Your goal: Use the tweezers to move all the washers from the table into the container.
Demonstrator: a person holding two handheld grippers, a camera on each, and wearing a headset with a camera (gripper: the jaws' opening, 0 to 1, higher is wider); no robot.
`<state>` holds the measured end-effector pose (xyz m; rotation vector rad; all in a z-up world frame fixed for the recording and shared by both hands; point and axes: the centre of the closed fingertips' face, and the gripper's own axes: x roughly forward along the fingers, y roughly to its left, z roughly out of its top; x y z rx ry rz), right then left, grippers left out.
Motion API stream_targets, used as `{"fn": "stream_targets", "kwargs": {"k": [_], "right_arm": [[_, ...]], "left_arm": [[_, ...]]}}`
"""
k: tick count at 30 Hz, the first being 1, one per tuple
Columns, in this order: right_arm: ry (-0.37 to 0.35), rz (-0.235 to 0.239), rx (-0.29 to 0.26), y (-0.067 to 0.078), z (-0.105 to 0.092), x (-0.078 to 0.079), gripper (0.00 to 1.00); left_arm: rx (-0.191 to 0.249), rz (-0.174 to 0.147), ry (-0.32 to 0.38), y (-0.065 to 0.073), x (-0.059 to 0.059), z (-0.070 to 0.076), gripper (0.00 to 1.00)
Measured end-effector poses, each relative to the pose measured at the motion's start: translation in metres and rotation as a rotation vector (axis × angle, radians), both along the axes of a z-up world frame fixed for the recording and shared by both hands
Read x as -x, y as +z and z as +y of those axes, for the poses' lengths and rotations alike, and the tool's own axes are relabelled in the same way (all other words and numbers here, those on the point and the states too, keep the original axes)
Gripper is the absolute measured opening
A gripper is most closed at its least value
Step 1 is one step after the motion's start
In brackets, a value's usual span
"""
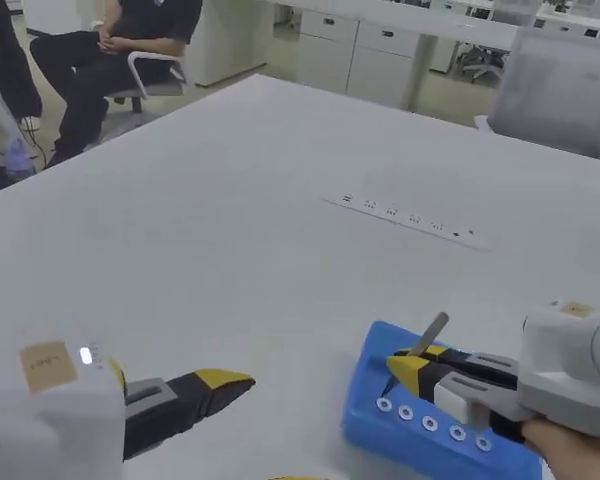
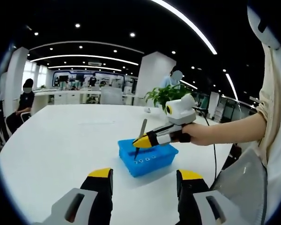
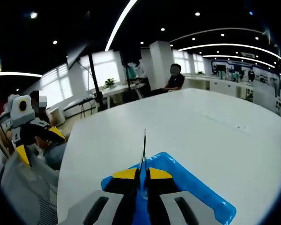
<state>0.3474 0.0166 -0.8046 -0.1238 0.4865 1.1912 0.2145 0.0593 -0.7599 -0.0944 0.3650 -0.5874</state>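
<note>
We hold the tweezers [image 1: 437, 326] clamped in the right gripper [image 1: 405, 368], tips down over the container [image 1: 378, 350], seemingly ready for the washers [image 1: 430, 424] along its near edge; the left gripper [image 1: 242, 381] hangs left of it, jaws apart.

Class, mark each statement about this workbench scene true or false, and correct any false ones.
1. The right gripper is shut on the tweezers. True.
2. The container is red. False: it is blue.
3. The left gripper grips a washer. False: its jaws stand open and hold nothing.
4. The right gripper is over the container. True.
5. A row of sockets is set in the white table beyond the container. True.
</note>
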Motion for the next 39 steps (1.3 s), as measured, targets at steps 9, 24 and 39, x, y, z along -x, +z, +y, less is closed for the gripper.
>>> {"fn": "stream_targets", "kwargs": {"k": [9, 24, 39], "right_arm": [[0.099, -0.094, -0.009, 0.035, -0.004, 0.040, 0.03], [0.197, -0.059, 0.019, 0.030, -0.026, 0.105, 0.03], [0.427, -0.086, 0.178, 0.001, -0.036, 0.158, 0.03]], "left_arm": [[0.021, 0.013, -0.072, 0.002, 0.006, -0.012, 0.39], [0.016, 0.033, -0.271, 0.006, 0.025, -0.043, 0.22], [-0.021, 0.072, -0.515, 0.017, 0.035, -0.083, 0.21]]}}
